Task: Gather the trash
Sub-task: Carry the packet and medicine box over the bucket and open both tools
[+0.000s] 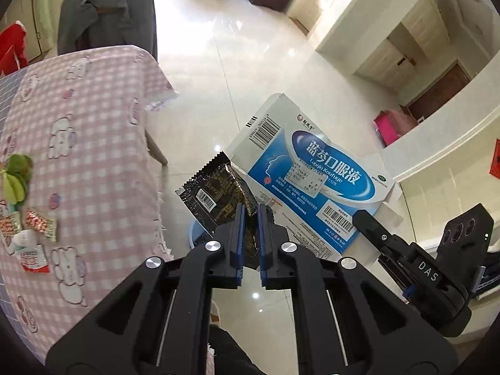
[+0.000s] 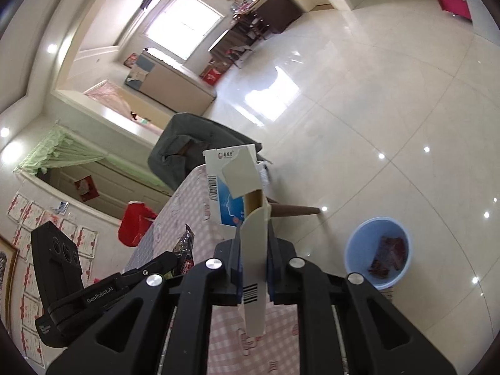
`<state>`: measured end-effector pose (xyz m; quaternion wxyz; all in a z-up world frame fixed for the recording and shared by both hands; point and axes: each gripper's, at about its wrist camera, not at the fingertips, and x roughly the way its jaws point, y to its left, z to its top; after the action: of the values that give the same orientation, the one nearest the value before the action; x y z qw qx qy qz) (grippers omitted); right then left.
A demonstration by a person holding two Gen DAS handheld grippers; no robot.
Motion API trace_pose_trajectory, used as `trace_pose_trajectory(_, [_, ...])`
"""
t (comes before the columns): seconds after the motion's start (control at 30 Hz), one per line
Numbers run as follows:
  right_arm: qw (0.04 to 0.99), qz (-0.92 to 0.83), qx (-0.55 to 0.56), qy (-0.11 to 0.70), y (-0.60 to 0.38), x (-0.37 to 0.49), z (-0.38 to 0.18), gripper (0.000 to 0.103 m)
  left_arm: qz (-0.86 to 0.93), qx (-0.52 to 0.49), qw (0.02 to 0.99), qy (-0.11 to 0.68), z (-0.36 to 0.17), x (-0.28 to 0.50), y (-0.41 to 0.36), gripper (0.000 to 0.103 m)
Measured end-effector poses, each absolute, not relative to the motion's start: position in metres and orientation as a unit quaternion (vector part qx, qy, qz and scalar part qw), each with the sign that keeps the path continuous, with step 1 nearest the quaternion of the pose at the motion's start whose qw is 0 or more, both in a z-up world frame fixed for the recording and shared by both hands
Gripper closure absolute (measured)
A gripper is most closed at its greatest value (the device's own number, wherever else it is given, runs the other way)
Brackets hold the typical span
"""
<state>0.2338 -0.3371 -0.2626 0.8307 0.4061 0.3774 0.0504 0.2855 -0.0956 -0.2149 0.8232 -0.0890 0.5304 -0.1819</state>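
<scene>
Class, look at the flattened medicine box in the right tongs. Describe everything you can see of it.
The medicine box is thin white cardboard, pressed flat, printed with a blue oval, a face outline, Chinese lettering and several barcodes. Its end flaps hang open, showing a plain brown inside. The right tongs are shut on its lower edge and hold it upright in the air, off the table, beside the dark wrapper held in the left tongs.

Black wrapper (image 1: 215,193), flattened blue-white carton (image 1: 315,172)

The round blue plastic basin (image 2: 378,250) stands on the glossy tiled floor (image 2: 359,125), right of the pink checked tabletop (image 1: 87,156). A dark red wrapper (image 2: 387,257) lies in the basin. Small sweet wrappers (image 1: 28,234) lie on the tabletop, well left of the basin.
</scene>
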Motion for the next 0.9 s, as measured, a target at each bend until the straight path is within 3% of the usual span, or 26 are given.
trace_pose_trajectory(0.27, [0.822,0.024,0.411,0.393,-0.354,0.241,-0.281,0.087,-0.184,-0.074,0.811,0.551,-0.238,0.304,-0.122,0.095])
trace_pose_trajectory(0.43, [0.801,-0.004,0.414,0.433,-0.358,0.249,-0.302,0.068,-0.184,-0.068,0.803,0.563,-0.249,0.31,-0.135,0.095])
trace_pose_trajectory(0.9, [0.853,-0.009,0.298,0.429,-0.336,0.254,-0.273,0.061,-0.204,-0.047,0.792,0.574,-0.26,0.314,-0.164,0.097])
